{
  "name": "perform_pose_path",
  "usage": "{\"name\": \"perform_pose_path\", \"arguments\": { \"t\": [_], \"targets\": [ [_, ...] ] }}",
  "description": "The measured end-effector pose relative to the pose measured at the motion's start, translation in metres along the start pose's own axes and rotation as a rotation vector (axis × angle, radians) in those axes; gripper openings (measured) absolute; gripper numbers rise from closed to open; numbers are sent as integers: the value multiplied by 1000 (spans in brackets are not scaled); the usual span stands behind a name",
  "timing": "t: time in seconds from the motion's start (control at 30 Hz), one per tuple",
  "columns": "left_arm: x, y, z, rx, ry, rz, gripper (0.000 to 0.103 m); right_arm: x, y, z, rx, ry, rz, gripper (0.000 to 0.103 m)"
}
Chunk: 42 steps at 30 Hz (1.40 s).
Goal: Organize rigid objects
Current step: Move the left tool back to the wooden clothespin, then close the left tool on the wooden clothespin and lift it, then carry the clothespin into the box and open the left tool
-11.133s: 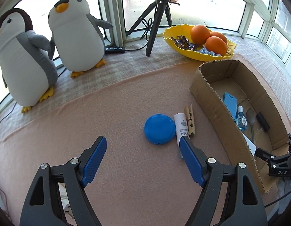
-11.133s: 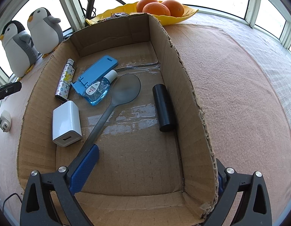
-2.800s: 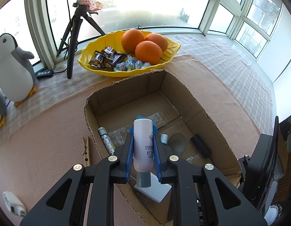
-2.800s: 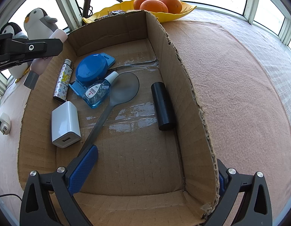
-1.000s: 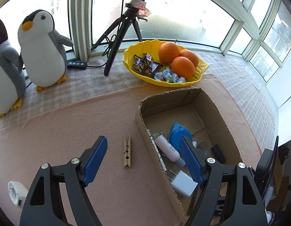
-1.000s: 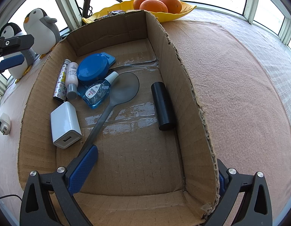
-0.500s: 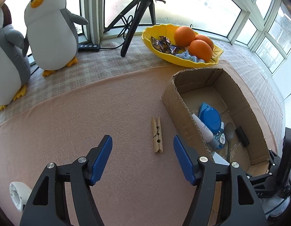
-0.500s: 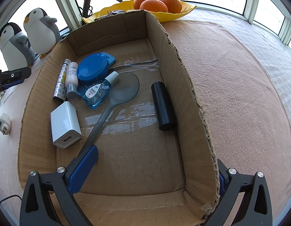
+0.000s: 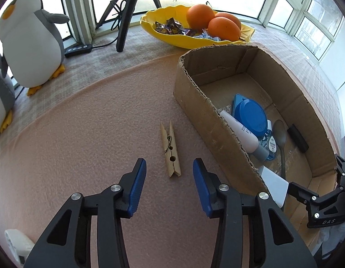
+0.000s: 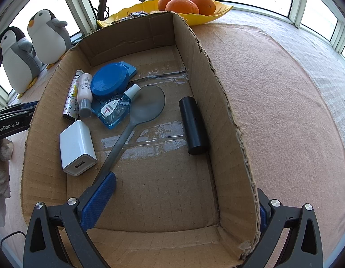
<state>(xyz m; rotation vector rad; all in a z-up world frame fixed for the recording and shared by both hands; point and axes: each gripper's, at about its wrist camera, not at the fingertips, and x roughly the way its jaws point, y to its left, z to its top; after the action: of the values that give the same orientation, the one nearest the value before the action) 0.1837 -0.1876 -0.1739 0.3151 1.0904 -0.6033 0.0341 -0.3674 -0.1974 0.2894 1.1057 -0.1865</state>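
left hand-held gripper (image 9: pixel 169 174), jaws narrowing yet apart, empty, just short of the clothespin (image 9: pixel 170 149).

Brown cardboard box (image 10: pixel 228 116) wall hides the right gripper's (image 10: pixel 179 203) right finger; grey plush penguin (image 9: pixel 0 102) is cropped at the frame edge.

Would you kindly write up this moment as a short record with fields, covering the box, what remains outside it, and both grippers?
container: cardboard box, open top
in box: blue round lid, white bottle, patterned tube, clear blue bottle, grey spoon, white charger, black cylinder
outside box: wooden clothespin, flat on the pink cloth
left gripper: jaws apart and just closing, either side of the clothespin's near end, pads not touching it
right gripper: straddles the box's right wall, one finger inside, one outside; contact unclear
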Motion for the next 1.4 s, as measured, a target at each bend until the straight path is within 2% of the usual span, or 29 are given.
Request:
{"name": "perform_pose_path", "arguments": {
  "t": [0.27,0.33,0.47,0.63,0.7,1.13,1.4],
  "targets": [
    [11,2,6,8,1,4,37,0,0,-1,0,4,0,103],
    [13,2,7,11,3,8,32,1,0,-2,0,5,0,103],
    [15,2,10,17,1,15,29,2,-1,0,1,7,-1,103],
    [16,5,12,13,2,43,14,2,0,1,2,8,-2,103],
    [16,7,11,4,2,42,11,2,1,2,2,8,-2,103],
    [8,12,-4,-43,5,56,11,3,1,3,1,5,-2,103],
    [-12,16,-13,-87,-18,44,11,2,0,3,-2,2,-1,103]
  ]
}}
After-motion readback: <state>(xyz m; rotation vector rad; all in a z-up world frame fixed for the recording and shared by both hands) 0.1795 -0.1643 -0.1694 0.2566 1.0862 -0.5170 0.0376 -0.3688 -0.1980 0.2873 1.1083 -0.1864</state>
